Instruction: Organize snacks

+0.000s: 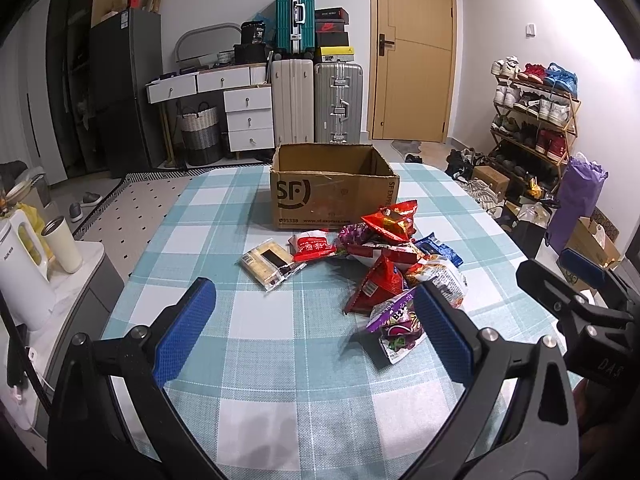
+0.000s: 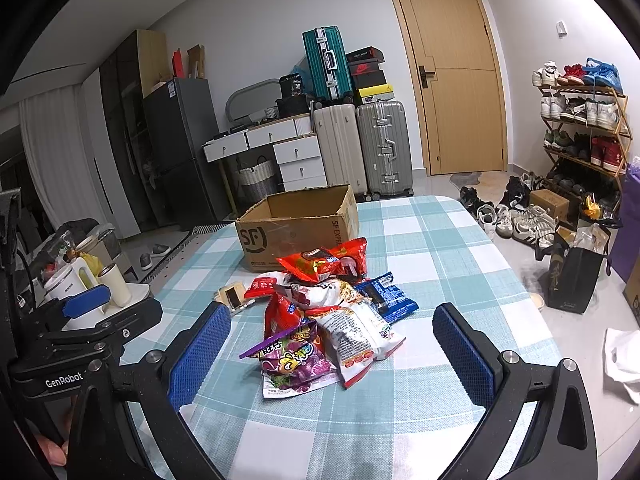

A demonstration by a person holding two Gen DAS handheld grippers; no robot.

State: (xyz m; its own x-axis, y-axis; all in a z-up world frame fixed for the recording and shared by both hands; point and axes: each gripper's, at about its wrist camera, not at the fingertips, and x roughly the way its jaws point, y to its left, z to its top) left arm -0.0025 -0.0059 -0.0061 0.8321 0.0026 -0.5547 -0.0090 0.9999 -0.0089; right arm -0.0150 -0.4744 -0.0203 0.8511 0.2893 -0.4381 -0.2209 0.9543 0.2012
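Left gripper [image 1: 316,320] and right gripper [image 2: 332,344], both spread wide and holding nothing, hover above the checked tablecloth [image 1: 256,360]. A heap of snack packets [image 2: 332,312] lies between them and the open-topped cardboard box [image 1: 332,192], touching its front.

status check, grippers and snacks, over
Left gripper open, empty. Right gripper open, empty. Snack pile on table, cardboard box behind it. Path clear.
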